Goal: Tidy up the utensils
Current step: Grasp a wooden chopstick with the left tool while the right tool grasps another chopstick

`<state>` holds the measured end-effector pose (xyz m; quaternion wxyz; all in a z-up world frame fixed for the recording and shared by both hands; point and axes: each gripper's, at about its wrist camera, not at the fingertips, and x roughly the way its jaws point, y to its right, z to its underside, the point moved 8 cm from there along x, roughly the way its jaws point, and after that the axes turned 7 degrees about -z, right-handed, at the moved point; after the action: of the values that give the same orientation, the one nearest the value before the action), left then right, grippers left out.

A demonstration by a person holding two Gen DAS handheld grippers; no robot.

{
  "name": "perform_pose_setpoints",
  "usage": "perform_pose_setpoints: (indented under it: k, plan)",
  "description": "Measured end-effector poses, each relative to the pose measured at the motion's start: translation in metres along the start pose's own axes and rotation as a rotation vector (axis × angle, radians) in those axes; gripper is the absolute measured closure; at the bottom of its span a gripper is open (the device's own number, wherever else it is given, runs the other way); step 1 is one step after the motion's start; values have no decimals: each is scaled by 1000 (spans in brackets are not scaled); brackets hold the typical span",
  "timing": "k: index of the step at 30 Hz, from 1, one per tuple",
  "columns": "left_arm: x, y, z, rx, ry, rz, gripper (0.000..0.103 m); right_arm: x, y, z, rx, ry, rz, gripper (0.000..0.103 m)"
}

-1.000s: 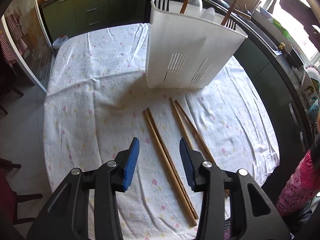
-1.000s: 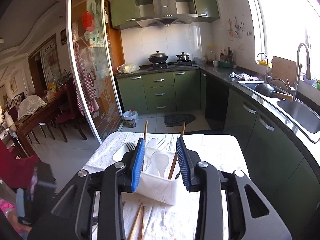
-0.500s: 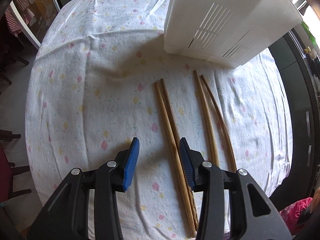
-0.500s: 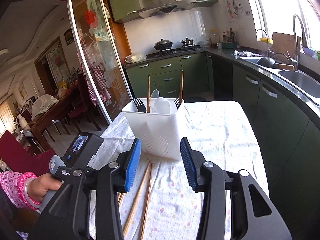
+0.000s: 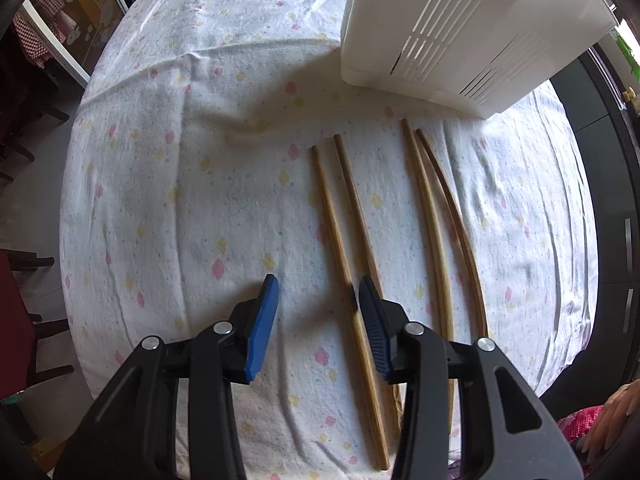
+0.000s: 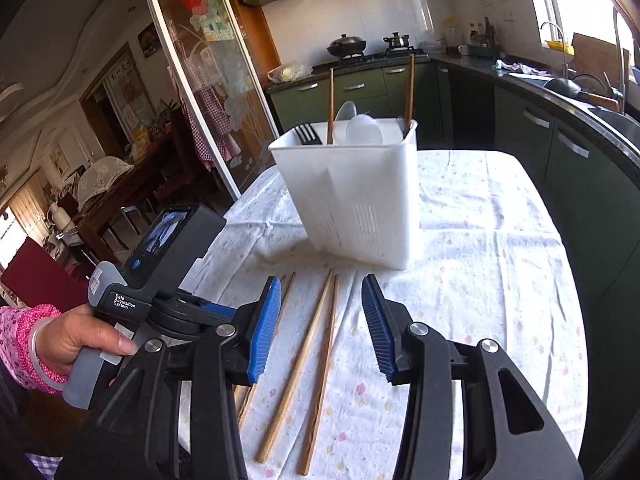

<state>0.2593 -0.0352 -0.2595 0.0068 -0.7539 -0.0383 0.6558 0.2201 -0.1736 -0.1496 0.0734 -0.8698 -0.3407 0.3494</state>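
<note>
Both tools lower over chopsticks (image 5: 344, 236)

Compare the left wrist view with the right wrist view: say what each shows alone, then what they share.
Left wrist only: the left gripper open over the left pair of chopsticks.
Right wrist only: the forks, spoons and upright chopsticks inside the holder, and the hand gripping the left tool.
Both: the white utensil holder, the chopsticks lying on the flowered tablecloth.
</note>
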Motion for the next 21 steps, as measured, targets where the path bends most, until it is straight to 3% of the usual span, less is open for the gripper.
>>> perform_pose_setpoints:
  k: [3,8,13,15,21]
  plan:
    - [-1,5,4,-6,-7,7,64,11,-7,4,-2,-24,-10,60]
    - [-5,6,8,-38,-18,25,101,17,-12,1,-8,-34,-10,60]
    - [-7,-9,8,-53,1,-2,100,25,-14,2,-6,-54,-13,60]
    - [-5,-13,8,-75,-4,-11,91,32,-15,6,-5,-76,-13,60]
    - [-2,-12,7,-120,18,-36,87,45,-16,11,-1,-99,-14,60]
